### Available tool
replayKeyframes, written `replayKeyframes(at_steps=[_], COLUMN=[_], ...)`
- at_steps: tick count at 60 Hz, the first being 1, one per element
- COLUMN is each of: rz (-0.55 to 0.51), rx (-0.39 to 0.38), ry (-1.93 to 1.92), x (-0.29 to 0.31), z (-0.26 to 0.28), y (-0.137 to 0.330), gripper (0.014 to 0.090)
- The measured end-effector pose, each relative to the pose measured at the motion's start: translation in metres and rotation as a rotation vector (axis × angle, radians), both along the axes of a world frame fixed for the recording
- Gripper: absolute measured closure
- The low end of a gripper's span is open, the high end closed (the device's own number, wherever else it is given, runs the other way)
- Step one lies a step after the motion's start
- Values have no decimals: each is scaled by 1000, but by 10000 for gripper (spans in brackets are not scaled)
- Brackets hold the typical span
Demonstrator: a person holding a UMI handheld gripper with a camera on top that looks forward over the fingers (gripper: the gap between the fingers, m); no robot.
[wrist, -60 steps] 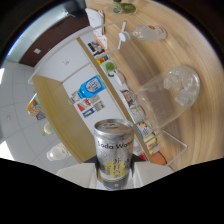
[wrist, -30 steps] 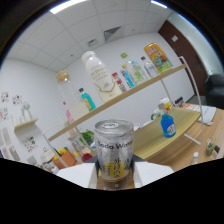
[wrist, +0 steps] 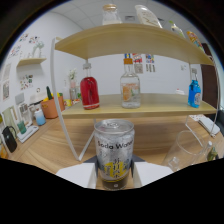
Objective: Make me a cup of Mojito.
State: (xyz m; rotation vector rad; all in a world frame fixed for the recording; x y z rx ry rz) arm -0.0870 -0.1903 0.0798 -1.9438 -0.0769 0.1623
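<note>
Levelled upright, soda can (wrist: 114,152) clamped in gripper (wrist: 114,181).

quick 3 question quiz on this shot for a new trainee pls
1. True or false: the gripper holds a soda water can upright between its fingers.
2. Which bottle stands on the lower shelf just beyond the can? A) red bottle B) clear bottle C) blue bottle
3. Fill in: beside the can, on the counter, stands an empty clear ____.

Key
1. True; both fingers press on the can.
2. B; the red bottle stands to one side of it, the blue one at the far end.
3. glass
</note>
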Motion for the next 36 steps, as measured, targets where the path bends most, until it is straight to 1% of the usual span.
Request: replayKeyframes(at_steps=[5,9,15,28,31,33,36], rz=[-1,3,2,-19,-33,-42,-55], rx=[-26,-19,-15,23,17,4,-19], ry=[3,1,-18,-69,-71,-75,-83], x=[-1,-1,-1,-2,-1,1,1], z=[-12,-12,-12,-14,-14,-16,-17], y=[0,0,-1,-9,-11,-13,-16], gripper=[540,547,534,514,514,505,445])
